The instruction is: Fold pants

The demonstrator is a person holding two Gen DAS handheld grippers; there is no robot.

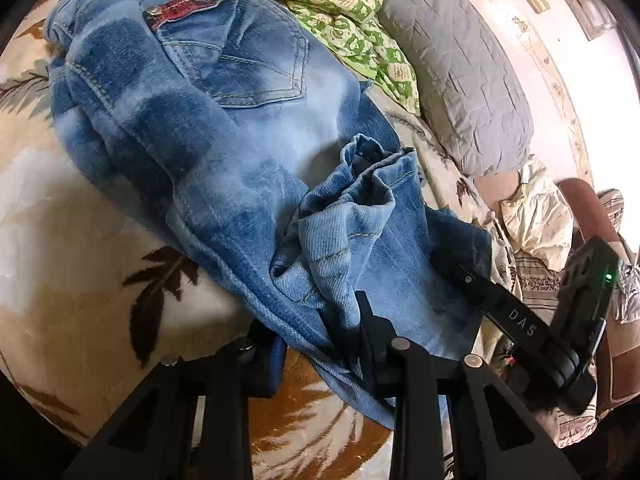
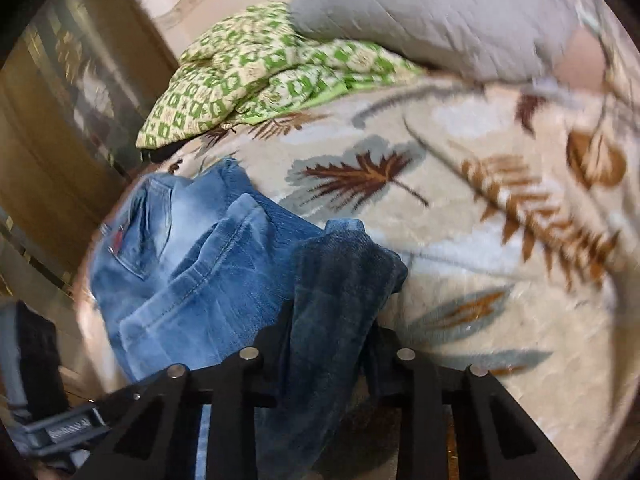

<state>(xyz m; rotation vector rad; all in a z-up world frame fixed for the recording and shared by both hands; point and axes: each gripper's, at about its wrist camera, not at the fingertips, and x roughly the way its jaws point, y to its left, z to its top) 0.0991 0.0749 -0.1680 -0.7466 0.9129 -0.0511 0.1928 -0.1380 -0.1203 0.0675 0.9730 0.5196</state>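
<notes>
Left wrist view: jeans [image 1: 208,120] lie on the leaf-print bed blanket [image 1: 80,264], waistband and back pocket far from the camera, leg hems bunched up right at the left gripper [image 1: 344,320], whose fingers are clamped on the denim. The right gripper [image 1: 460,272] comes in from the right side with its tip on the leg fabric. Right wrist view: right gripper [image 2: 332,344] has its fingers closed on a dark fold of the jeans [image 2: 192,264], green patterned quilt [image 2: 256,80] and grey pillow [image 2: 420,12] beyond.
</notes>
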